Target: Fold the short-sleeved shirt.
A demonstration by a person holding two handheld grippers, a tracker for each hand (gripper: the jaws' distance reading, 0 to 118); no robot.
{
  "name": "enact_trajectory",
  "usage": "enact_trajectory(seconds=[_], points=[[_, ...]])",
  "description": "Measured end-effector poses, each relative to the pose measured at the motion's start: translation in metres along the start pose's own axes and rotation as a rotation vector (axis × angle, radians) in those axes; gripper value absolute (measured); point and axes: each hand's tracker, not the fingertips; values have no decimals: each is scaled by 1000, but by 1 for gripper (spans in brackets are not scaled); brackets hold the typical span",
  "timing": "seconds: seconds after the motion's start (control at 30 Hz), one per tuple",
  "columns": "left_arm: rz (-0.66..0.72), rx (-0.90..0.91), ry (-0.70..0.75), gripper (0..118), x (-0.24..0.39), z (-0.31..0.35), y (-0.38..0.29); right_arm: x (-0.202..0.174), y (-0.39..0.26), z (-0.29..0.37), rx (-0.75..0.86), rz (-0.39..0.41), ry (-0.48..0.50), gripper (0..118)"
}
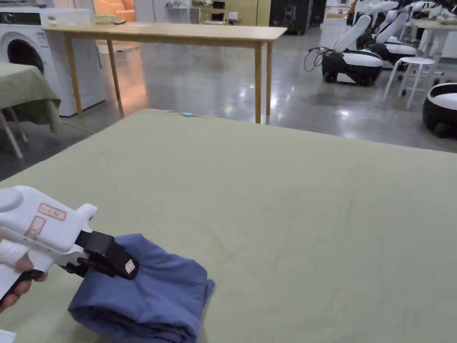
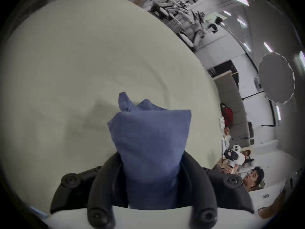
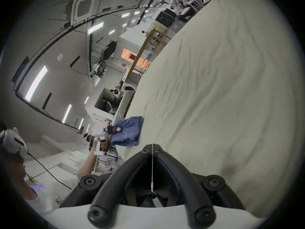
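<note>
Robotics lab; parked white robots (image 1: 357, 58), washing machine (image 1: 27, 44), polished floor (image 1: 201, 85)

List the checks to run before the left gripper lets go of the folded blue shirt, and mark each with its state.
1. Left gripper has the blue shirt between its jaws: ok, cloth runs up between both jaws in the left gripper view.
2. Shirt is folded into a compact bundle: ok, stacked layers show at its near edge in the head view.
3. Bundle rests flat on the green tablecloth: cannot tell, the gripped end looks raised.
4. Bundle sits well clear of the table edge: not ok, it lies near the left edge in the right gripper view.
5. Right gripper is out of the way: ok, jaws shut on nothing, apart from the shirt.
</note>
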Motion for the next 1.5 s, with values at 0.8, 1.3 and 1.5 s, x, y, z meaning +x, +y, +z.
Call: enact_trajectory(seconds=[0.8, 1.3, 1.5], points=[[-186, 275, 347, 86, 66, 41, 17, -27, 19, 23, 101, 134, -126, 1], [-549, 933, 303, 0, 379, -118, -183, -136, 4, 39, 676, 819, -830, 1], [-625, 987, 367, 1, 413, -126, -200, -144, -2, 49, 688, 818, -787, 1]])
